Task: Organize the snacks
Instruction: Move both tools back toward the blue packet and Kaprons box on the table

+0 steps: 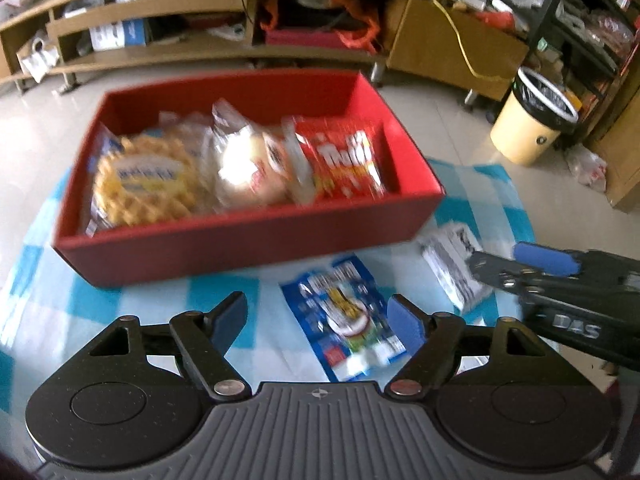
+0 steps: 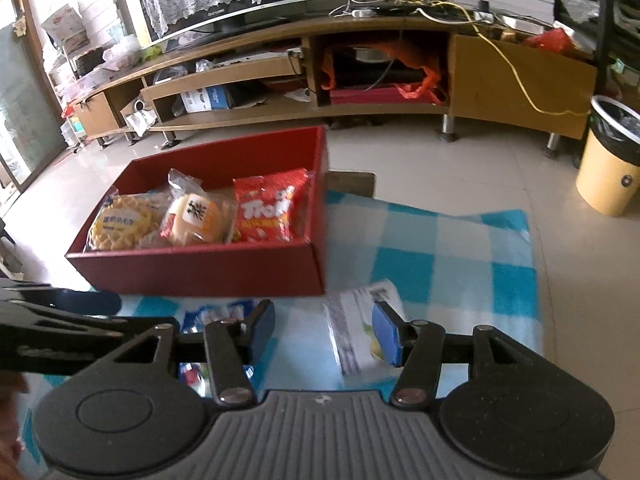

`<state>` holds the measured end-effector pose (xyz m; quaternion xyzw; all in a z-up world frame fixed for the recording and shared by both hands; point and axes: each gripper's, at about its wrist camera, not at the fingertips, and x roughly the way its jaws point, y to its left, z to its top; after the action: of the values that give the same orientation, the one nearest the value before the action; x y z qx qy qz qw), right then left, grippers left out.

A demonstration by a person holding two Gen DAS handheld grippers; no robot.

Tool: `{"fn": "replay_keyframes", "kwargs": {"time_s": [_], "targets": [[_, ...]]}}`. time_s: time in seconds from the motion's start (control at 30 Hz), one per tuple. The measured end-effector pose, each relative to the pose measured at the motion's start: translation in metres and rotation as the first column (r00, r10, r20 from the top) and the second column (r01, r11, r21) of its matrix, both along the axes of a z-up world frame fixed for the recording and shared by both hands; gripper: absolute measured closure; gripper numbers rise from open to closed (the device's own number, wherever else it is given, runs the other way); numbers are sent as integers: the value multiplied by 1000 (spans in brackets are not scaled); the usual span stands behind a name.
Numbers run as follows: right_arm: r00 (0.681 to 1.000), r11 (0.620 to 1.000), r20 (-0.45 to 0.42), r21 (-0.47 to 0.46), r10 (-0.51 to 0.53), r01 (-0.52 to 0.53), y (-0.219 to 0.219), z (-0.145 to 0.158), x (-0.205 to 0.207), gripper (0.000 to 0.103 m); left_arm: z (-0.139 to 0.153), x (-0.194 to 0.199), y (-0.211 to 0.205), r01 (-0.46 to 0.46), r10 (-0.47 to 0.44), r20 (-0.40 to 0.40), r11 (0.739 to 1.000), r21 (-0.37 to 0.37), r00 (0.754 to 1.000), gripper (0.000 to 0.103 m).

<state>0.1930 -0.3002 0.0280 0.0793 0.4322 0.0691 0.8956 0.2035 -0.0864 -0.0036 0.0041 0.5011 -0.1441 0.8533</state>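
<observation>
On the blue-and-white checked cloth (image 2: 448, 240) covering the counter: one red cardboard box (image 1: 240, 240), open-topped, holding three packets side by side — a round yellow waffle-pattern snack (image 1: 146, 178) with a pale label too blurred to read, a clear-wrapped bun (image 2: 196, 218) bearing a large dark character on a white patch, and a red Trolli bag (image 2: 266, 210) at the right end. Loose on the cloth, just in front of the box: a blue snack packet (image 1: 348, 312) with yellow and white graphics, print illegible; beside it to the right a white-and-grey packet (image 2: 356, 332), likewise illegible. Left claw (image 1: 318, 318): blue pads parted and empty, hanging over the blue packet. Right claw (image 2: 326, 330): pads parted, above the white-and-grey packet, right pad overlapping it in view, no grip visible; lettering "DAS" on its black body seen from the left wrist view. Surroundings: tiled floor, a long wooden TV stand (image 2: 360, 108) cluttered with boxes, orange bags and a yellow cable, a television under lace cloth, and a cream waste bin (image 1: 532, 120) with black liner.
</observation>
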Motion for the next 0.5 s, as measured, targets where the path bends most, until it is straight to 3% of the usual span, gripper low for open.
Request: {"fn": "replay_keyframes", "kwargs": {"time_s": [0.23,0.5], "targets": [[1000,1000,-19,10,-19,19,-26,-1,-15,48,-25,13,-22,-101,100,-94,995,-4,990,18],[1000,999,-12,51,-13,13,-39,2,-12,46,-44,22,-48,-163,169,-117,985,55,979,14]]}}
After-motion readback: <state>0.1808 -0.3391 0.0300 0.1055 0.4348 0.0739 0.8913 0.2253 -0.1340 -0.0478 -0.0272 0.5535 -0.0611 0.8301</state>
